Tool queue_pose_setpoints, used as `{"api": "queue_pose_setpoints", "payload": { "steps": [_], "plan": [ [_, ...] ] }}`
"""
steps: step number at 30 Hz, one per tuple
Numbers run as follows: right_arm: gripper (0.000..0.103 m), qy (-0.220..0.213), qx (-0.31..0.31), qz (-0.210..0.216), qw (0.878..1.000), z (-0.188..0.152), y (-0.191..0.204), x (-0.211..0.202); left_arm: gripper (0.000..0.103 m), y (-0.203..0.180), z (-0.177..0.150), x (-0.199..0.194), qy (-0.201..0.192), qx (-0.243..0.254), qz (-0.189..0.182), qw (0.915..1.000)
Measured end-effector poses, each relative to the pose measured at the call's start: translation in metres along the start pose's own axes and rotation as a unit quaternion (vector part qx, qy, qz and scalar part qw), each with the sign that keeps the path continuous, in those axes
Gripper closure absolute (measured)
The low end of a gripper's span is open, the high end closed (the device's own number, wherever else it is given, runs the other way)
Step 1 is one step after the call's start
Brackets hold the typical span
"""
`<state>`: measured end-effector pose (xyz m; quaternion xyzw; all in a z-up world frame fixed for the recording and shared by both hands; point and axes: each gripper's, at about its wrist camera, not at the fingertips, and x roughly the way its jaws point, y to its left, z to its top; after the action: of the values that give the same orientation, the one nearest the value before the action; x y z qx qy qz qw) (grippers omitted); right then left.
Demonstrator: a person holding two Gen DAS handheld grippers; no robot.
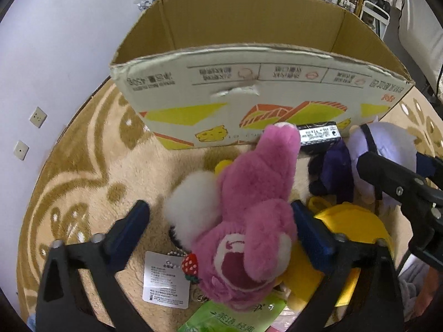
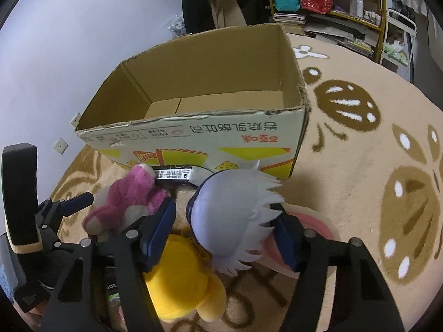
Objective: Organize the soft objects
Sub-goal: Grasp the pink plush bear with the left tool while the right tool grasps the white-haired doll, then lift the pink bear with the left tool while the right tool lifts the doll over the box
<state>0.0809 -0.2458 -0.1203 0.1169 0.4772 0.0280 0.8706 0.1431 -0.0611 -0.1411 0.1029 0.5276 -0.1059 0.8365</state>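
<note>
Both claws wide, neither holding. Left gripper (image 1: 218,229) straddles pink bear (image 1: 249,221), long axis toward box (image 1: 249,55) just ahead. Right gripper (image 2: 224,232) straddles white-haired doll (image 2: 229,210), box beyond

Green packet (image 1: 235,318) cut off at bottom edge of left view | box floor (image 2: 216,102) partly hidden behind near wall, centre of right view | shelf bottles (image 2: 355,4) upper right too small to identify
</note>
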Motion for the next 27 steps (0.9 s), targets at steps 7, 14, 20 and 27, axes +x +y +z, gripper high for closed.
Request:
{"api": "queue_pose_setpoints", "payload": {
  "steps": [7,14,20,27],
  "plan": [
    [0.044,0.000,0.004,-0.008,1.000,-0.001,-0.003,-0.002,0.033,-0.004,-0.005,0.002,0.001,0.003,-0.012,0.9999],
    [0.048,-0.008,-0.003,-0.018,1.000,-0.004,0.000,-0.004,0.044,-0.011,-0.010,-0.006,-0.008,0.002,-0.017,0.9998],
    [0.049,-0.025,-0.010,-0.023,0.999,-0.008,0.004,-0.016,0.047,-0.007,-0.013,-0.017,-0.015,-0.002,-0.017,0.9997],
    [0.049,-0.057,-0.001,-0.028,0.998,-0.011,-0.001,-0.037,0.057,0.000,-0.019,-0.038,-0.050,-0.015,0.000,0.9986]
  ]
}}
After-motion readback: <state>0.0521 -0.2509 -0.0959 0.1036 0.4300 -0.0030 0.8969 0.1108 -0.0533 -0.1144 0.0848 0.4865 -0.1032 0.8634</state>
